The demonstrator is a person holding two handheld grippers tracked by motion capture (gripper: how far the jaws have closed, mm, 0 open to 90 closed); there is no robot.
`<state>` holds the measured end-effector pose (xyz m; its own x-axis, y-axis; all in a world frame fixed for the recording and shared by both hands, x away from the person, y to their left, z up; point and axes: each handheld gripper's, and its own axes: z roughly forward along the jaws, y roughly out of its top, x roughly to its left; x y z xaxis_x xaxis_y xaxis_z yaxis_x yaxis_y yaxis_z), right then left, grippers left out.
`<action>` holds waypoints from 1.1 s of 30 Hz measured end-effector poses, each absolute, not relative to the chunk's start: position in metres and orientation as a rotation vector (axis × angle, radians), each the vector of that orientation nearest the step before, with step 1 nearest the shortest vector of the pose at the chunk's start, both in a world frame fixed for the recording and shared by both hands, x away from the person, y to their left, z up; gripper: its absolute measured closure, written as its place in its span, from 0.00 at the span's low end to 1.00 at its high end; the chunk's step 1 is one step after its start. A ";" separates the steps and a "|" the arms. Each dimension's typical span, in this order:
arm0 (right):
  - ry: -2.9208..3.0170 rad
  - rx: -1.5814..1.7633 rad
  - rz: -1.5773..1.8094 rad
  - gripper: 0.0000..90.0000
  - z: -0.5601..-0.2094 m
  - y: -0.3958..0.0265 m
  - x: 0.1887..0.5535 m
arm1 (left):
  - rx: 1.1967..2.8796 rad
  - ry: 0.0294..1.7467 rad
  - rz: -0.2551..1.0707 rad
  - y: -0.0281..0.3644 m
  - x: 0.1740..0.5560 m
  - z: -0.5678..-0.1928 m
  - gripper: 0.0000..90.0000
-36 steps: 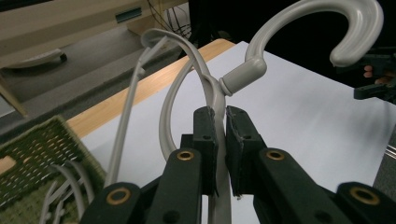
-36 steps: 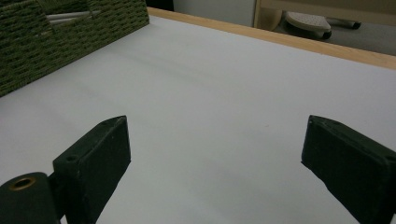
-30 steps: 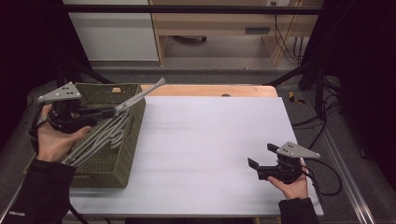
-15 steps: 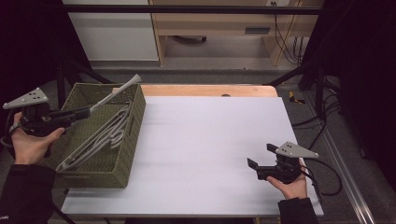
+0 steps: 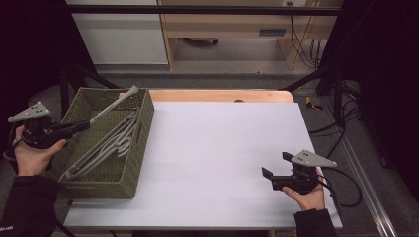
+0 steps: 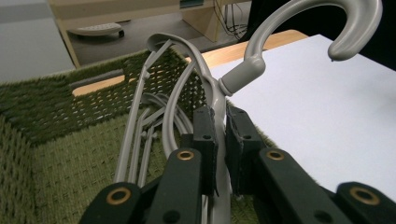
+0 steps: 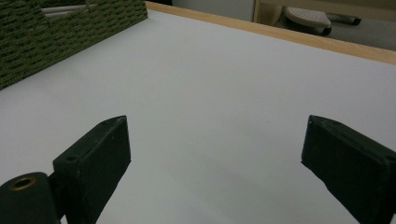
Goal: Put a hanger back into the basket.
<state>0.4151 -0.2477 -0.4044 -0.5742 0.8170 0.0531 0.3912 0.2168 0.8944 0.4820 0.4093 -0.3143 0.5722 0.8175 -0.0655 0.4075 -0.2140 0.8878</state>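
Left gripper [image 5: 84, 124] at the frame's left edge, jaws clamped on a grey hanger [image 5: 112, 103], hook over the green basket's [image 5: 141, 143] far rim; right gripper [image 5: 276, 165] lower right, jaws wide, holding nothing, above the white table [image 5: 217, 148]

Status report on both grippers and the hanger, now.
Left gripper shut on grey hanger over the green basket. Right gripper open, empty, low over white table. Nothing in the way.

surface: table [image 5: 222, 148], white top, wooden far edge | laid on it: green basket [image 5: 141, 148] at left edge | hangers [image 5: 106, 148] kept inside basket
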 end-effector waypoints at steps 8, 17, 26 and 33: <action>2.068 1.121 1.316 0.09 -0.405 -0.246 0.416 | 1.829 1.007 0.537 0.417 0.483 -0.334 0.92; 2.068 1.121 1.313 0.10 -0.406 -0.246 0.416 | 1.863 0.997 0.549 0.410 0.488 -0.343 0.92; 2.065 1.120 1.317 0.10 -0.405 -0.247 0.415 | 1.918 1.032 0.484 0.407 0.499 -0.367 0.92; 2.067 1.118 1.319 0.09 -0.405 -0.246 0.415 | 1.986 1.084 0.470 0.404 0.501 -0.378 0.91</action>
<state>0.4153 -0.2463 -0.4054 -0.5745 0.8166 0.0552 0.3941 0.2169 0.8931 0.5015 0.4037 -0.3778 0.5623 0.8252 -0.0535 0.5249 -0.3062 0.7942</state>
